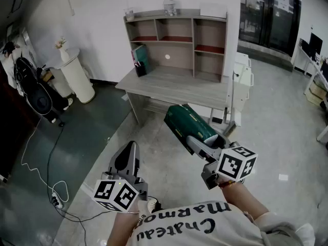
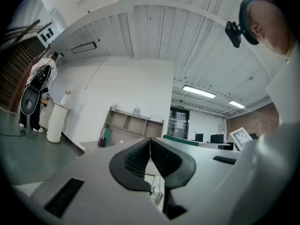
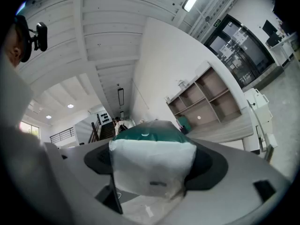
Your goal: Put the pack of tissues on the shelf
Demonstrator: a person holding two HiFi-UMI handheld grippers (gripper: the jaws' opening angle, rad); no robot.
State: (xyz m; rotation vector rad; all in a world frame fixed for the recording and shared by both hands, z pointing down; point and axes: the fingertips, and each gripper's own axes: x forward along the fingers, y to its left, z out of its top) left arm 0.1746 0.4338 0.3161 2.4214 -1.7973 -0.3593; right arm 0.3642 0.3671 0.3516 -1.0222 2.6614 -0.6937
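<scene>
Right claw [image 1: 200, 141] has the pack of tissues [image 1: 187, 123], jaws spread wide around its white near end and pressing on it, while the long green body pokes out ahead, in the air over the floor just short of the front edge of the surface [image 1: 174, 86]. Left claw [image 1: 131, 146] hangs lower and nearer the person, jaws pressed together on nothing, well out of the way, and that looks like the place for it. The shelf [image 1: 177, 20] stands along the back edge of the surface, so what's called for is a lift and a reach. The pack is held by one end only, so I'd say keep it level and go slowly, or the far end may sag and catch the front edge. Feed it in end-first. The lower right bay looks the tallest and roomiest, and the top row's bays look bare too. The shelf's top board is busier, with a glass jar [image 1: 170, 5] near the middle and a small cup [image 1: 129, 13] at its left corner. Steer clear as well of the green box [image 1: 140, 56] and pen cup [image 1: 139, 70] near the back-left corner of the surface. Let go only once the pack lies flat on a board. Writing? The shirt [image 1: 205, 227] reads "Chateau Marmo", upside down from here, the end lost in a fold. The pack's end shows one small dark mark, too tiny to read.
</scene>
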